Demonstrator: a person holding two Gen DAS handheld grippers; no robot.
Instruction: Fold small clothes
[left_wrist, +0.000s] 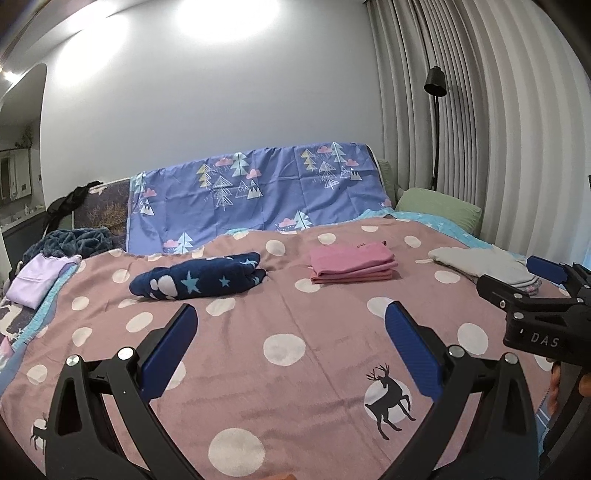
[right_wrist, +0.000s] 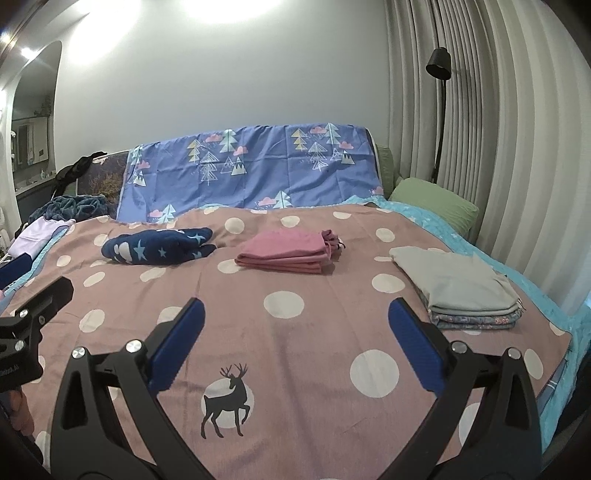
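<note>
I note both grippers, left gripper (left_wrist: 290, 347) and right gripper (right_wrist: 295, 345), agape and empty; navy starred garment (left_wrist: 199, 280) lies crosswise beyond, nearer my left.

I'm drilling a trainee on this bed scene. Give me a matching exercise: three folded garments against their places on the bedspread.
Things:
1. navy star-print garment
2. pink folded garment
3. grey folded garment

Places:
A. right side, on top of a patterned piece
B. middle
C. left side

Pairs: 1-C, 2-B, 3-A
</note>
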